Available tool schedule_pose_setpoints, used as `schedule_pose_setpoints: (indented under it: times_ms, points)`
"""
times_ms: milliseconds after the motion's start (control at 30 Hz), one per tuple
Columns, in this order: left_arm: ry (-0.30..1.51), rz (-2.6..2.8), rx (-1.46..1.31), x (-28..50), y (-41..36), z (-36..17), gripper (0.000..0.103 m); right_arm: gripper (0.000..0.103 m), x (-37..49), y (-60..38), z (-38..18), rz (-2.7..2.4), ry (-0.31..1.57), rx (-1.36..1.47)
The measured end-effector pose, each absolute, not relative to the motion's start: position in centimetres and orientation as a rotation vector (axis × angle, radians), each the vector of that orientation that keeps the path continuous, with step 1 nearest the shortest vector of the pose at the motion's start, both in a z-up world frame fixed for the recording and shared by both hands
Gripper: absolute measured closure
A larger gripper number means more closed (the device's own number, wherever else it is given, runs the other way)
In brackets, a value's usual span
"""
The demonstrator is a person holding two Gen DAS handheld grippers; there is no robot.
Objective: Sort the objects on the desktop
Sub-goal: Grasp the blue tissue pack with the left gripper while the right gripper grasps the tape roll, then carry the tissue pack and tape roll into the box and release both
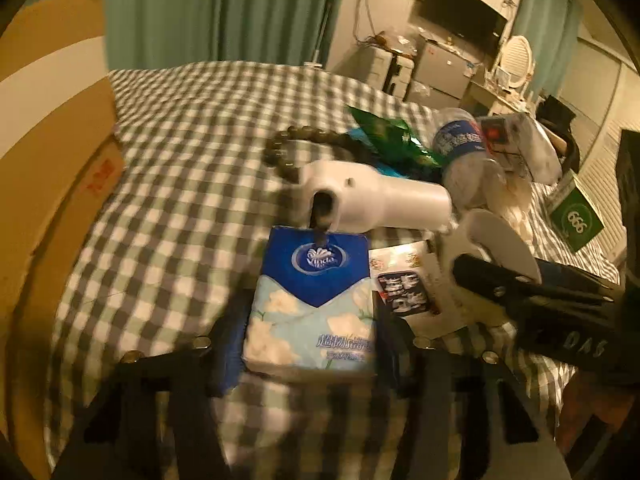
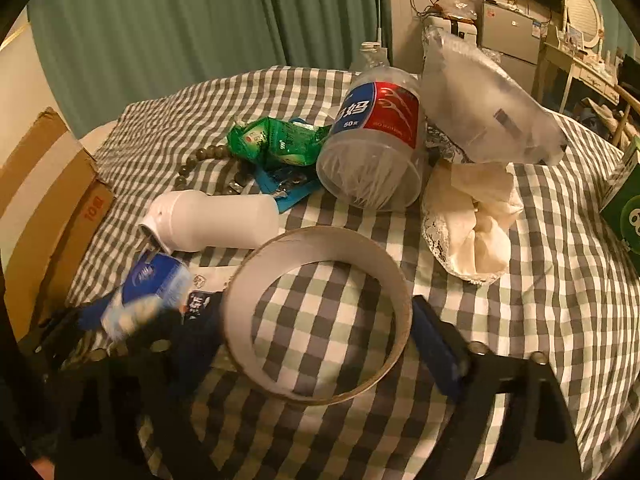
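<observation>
The left gripper (image 1: 310,344) has its blue-padded fingers on either side of a blue tissue pack (image 1: 314,300) – the pads sit right against its two long sides, though the blur leaves it unclear whether they press it. The pack lies flat on the checked cloth (image 1: 192,152), its blue flap pointing away from the camera. Just beyond its far end a white bottle (image 1: 372,196) lies on its side, nozzle towards the pack, and beside the pack on the right lies a printed card (image 1: 408,288).

The right gripper (image 2: 320,332) stands wide apart around a cardboard tape ring (image 2: 320,320) that lies flat on the cloth; the right finger is close to the ring's outer wall, the left one is hidden in dark blur, so a grip cannot be confirmed.

Farther out lie a clear tub of cotton swabs (image 2: 376,140) tipped on its side, a green wrapper (image 2: 272,140), a string of beads (image 2: 200,164), a crumpled lace cloth (image 2: 472,220) and a clear plastic bag (image 2: 480,108). A cardboard box (image 2: 48,200) stands at the left edge – a green box (image 2: 624,208) at the right.
</observation>
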State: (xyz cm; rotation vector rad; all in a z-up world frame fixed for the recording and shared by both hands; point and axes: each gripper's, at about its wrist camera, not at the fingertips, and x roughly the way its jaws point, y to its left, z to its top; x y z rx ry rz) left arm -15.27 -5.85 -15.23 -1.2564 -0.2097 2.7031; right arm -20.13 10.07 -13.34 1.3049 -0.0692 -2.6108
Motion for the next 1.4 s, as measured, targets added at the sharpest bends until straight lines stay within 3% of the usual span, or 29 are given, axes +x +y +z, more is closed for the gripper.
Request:
schedule_pose_setpoints:
  times_ms: [433, 867, 1100, 1400]
  points:
    - [-0.245, 2.713, -1.263, -11.0, -7.0, -12.8, 0.049, 0.02, -14.8, 10.4, -10.7, -2.615, -0.087, 1.3]
    - [-0.234, 2.738, -1.149, -6.0, -7.7, -6.4, 0.049, 0.02, -7.5, 8.9, -5.9, -2.64, -0.067, 1.214]
    - [-0.189, 2.792, -1.039, -3.6, -10.3, -0.8, 0.049, 0.02, -4.6, 6.3, -1.0, -2.617, -0.152, 1.067]
    - [-0.216, 2.943, -0.959, -3.7, -18.7, 5.9, 0.049, 0.02, -5.6, -3.5, 9.3, -2.498, 0.005, 0.813]
